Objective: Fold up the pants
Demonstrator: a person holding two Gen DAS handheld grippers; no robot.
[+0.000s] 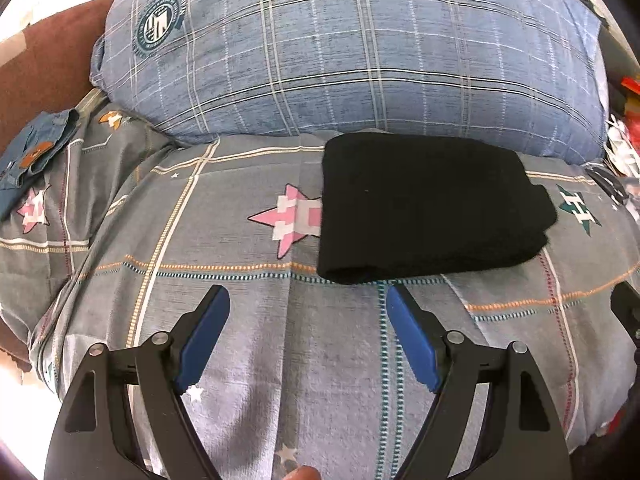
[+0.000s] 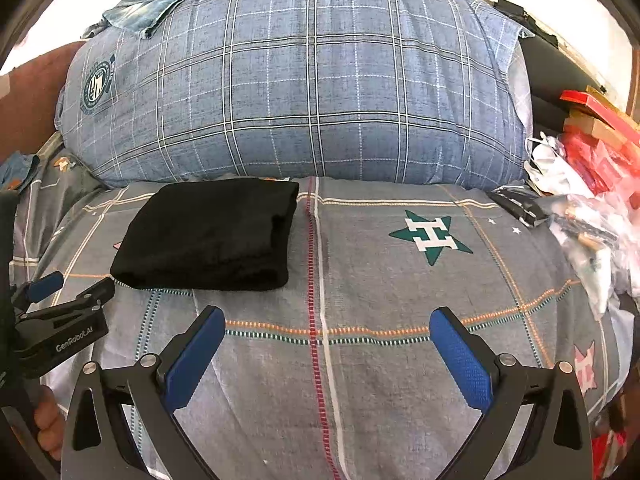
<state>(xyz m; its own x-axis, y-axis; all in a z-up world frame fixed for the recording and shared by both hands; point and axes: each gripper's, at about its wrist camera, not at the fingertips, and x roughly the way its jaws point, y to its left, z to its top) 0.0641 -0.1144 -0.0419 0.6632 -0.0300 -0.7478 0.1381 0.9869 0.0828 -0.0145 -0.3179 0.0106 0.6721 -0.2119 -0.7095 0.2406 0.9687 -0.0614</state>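
Fold looks done: pants in a compact bundle on the bed, both hand-held grippers empty and backed off.

Largest first: one bed (image 2: pixel 400 380) with a grey star-print cover; one blue plaid pillow (image 2: pixel 296 80) beyond the bundle; one pair of black pants (image 1: pixel 432 204), folded into a thick rectangle, ahead and to the right of the left hand-held gripper (image 1: pixel 308 300), ahead and to the left of the right hand-held gripper (image 2: pixel 328 320). Two hand-held grippers, each with jaws spread wide, gripping nothing, near the bundle but not touching. Denim pieces: one (image 1: pixel 28 156) at far left, one (image 2: pixel 140 8) on the pillow top. Clutter pile (image 2: pixel 592 184) at right, uncounted. Judged next: nothing but maybe a pat to square the edges, with gentle flat contact so the layers don't shift.
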